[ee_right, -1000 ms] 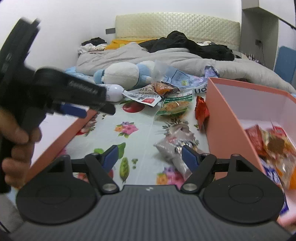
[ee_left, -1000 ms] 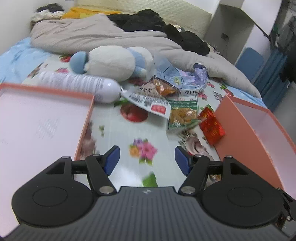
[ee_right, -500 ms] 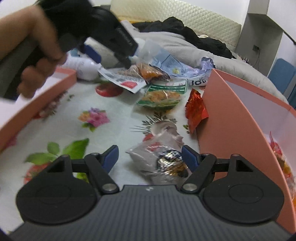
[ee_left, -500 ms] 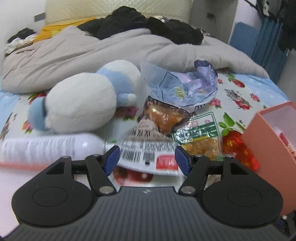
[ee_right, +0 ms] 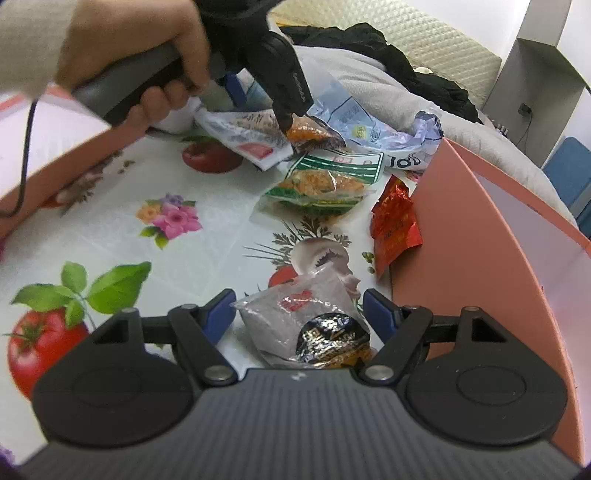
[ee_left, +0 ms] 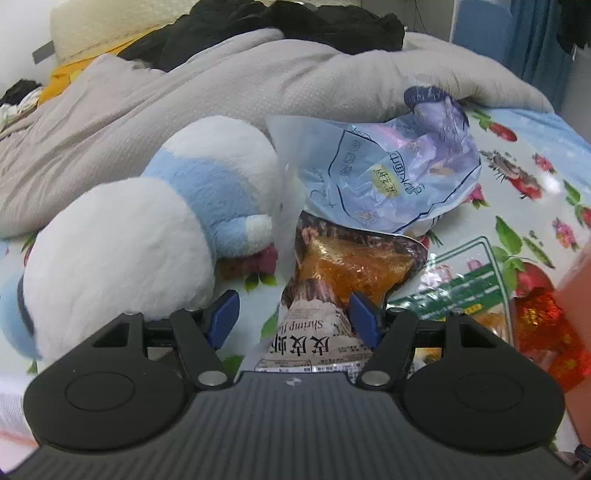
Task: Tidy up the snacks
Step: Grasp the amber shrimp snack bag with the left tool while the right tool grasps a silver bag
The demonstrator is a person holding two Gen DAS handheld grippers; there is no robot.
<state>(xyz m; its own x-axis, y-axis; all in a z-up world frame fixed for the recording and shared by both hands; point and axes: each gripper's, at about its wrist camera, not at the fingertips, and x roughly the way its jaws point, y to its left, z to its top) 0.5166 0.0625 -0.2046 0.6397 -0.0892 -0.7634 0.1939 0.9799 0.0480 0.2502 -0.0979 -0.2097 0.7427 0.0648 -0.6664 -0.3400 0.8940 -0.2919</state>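
six snack packets (ee_right: 325, 184), two pink boxes (ee_right: 461, 236), one plush toy (ee_left: 147, 240), two claws (ee_right: 299, 314).

You had glossy, crinkled plastic film on the shrimp snack packet (ee_left: 343, 269) and on the pale blue bag (ee_left: 388, 173) behind it. The plush toy (ee_left: 147, 236) looked soft and fuzzy. The red packet (ee_right: 395, 218) shone like foil. The flowered tablecloth (ee_right: 147, 251) looked smooth and slightly shiny, and the pink box (ee_right: 480, 229) matt like cardboard.

White and blue plush toy (ee_left: 140, 240), grey duvet (ee_left: 192, 99), black clothes (ee_left: 295, 22), fruit-print sheet (ee_right: 110, 236)
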